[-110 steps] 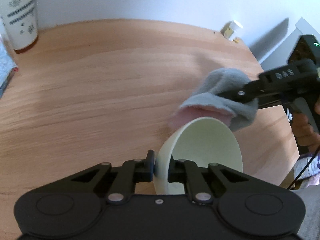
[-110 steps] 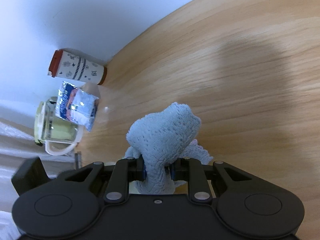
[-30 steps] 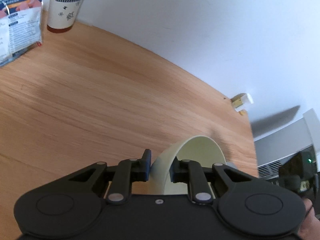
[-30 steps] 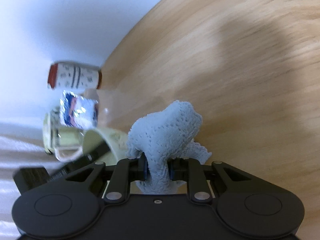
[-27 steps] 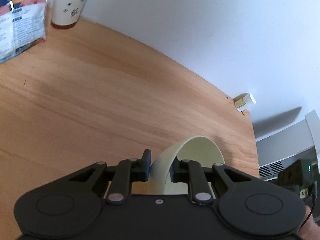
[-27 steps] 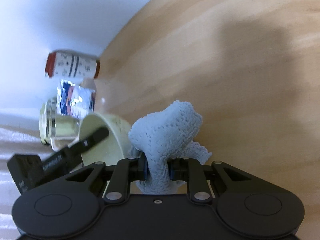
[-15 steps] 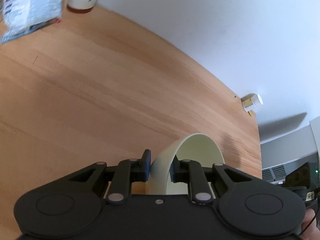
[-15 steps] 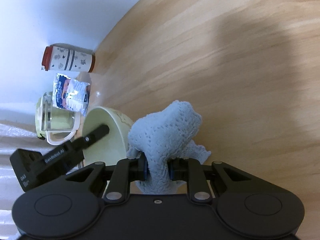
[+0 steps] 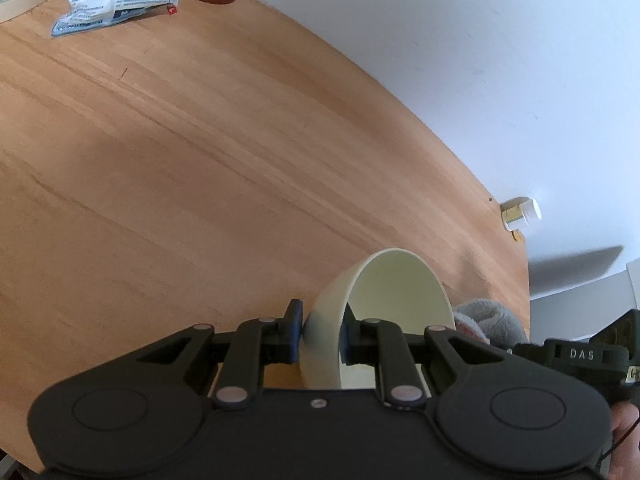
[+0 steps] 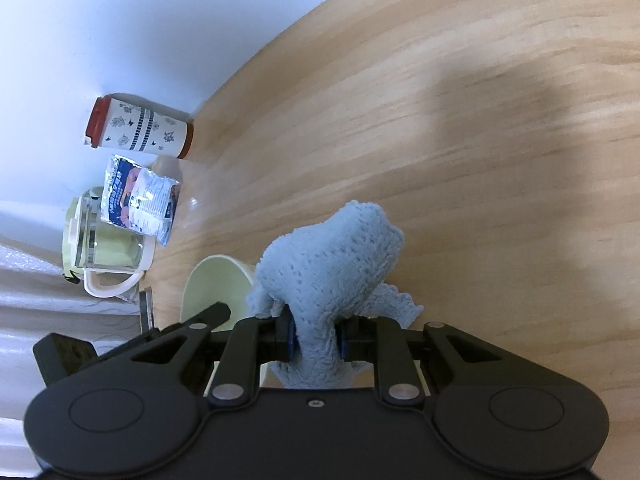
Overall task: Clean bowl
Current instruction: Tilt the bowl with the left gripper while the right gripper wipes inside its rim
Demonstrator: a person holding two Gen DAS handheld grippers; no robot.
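My left gripper (image 9: 319,334) is shut on the rim of a pale green bowl (image 9: 394,300), one pad outside the wall and one inside, holding it tilted on its side above the wooden table (image 9: 180,152). The bowl's hollow faces right, toward a grey-blue cloth (image 9: 486,318) just past its rim. In the right wrist view my right gripper (image 10: 316,336) is shut on that fluffy cloth (image 10: 336,252), which bulges up ahead of the fingers. The bowl (image 10: 216,284) sits to the cloth's left with the left gripper's finger (image 10: 208,316) on it.
At the table's far edge stand a patterned cup with a red lid (image 10: 140,128), a foil snack packet (image 10: 138,200) and a glass kettle (image 10: 104,252). A small white-capped bottle (image 9: 520,213) lies by the wall. A white wall borders the table.
The bowl in my left gripper has come down and toward the cloth, entering the right wrist view beside it. The left view has rolled. The right gripper keeps its grip and place.
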